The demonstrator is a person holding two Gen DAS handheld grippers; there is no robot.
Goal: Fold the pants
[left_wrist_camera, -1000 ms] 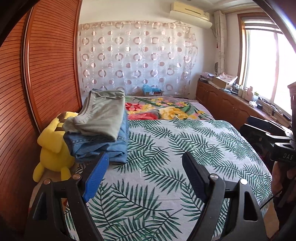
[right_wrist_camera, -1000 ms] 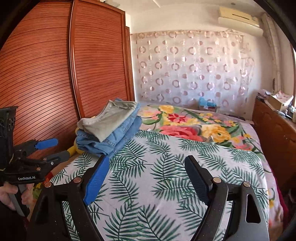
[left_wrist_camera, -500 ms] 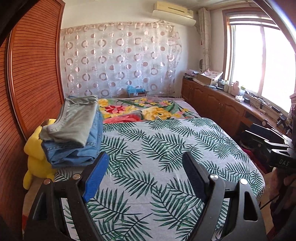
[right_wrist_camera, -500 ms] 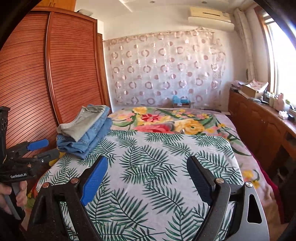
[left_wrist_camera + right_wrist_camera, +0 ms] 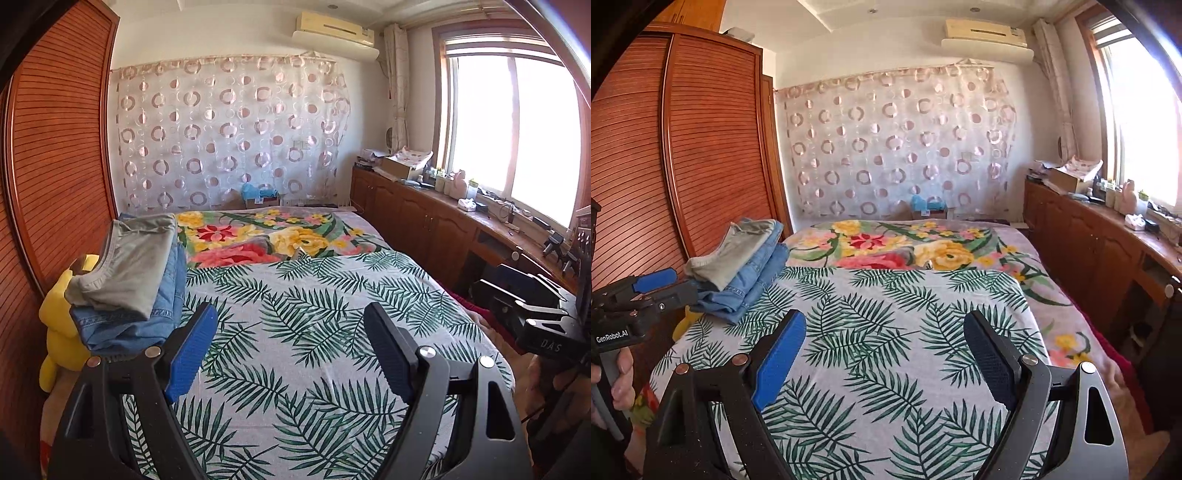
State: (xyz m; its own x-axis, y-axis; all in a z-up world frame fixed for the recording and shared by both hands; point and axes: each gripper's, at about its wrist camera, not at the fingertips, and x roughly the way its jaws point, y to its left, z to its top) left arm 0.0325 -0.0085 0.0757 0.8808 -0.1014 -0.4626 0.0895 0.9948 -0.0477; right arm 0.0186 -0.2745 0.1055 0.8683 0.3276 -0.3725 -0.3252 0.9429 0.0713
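Landmark: I take the bed as my reference; its near half is covered by a grey sheet printed with green palm leaves, its far half by a floral cover in red, yellow and pink.

Left gripper: my left gripper hangs over the near end of the bed, its two blue-padded fingers spread wide apart with nothing between them.

Right gripper: my right gripper hangs over the near end of the bed too, its fingers just as wide apart and gripping nothing.

Grippers side by side: in the right wrist view the left gripper's body shows at the bed's left edge, held in a hand; in the left wrist view the right gripper's black body sits off the bed's right side.

Pants: a folded stack lies on the bed's left edge, about midway along it, apart from both grippers. The grey-green pants lie on top, and the blue denim jeans lie beneath them.

Left of the bed: a yellow plush toy sits wedged just beside the stack, against a slatted wooden wardrobe.

Beyond the bed: a sheer curtain with ring patterns hangs on the far wall.

Right of the bed: a low wooden cabinet runs under a bright window, its top cluttered with small items I cannot make out.
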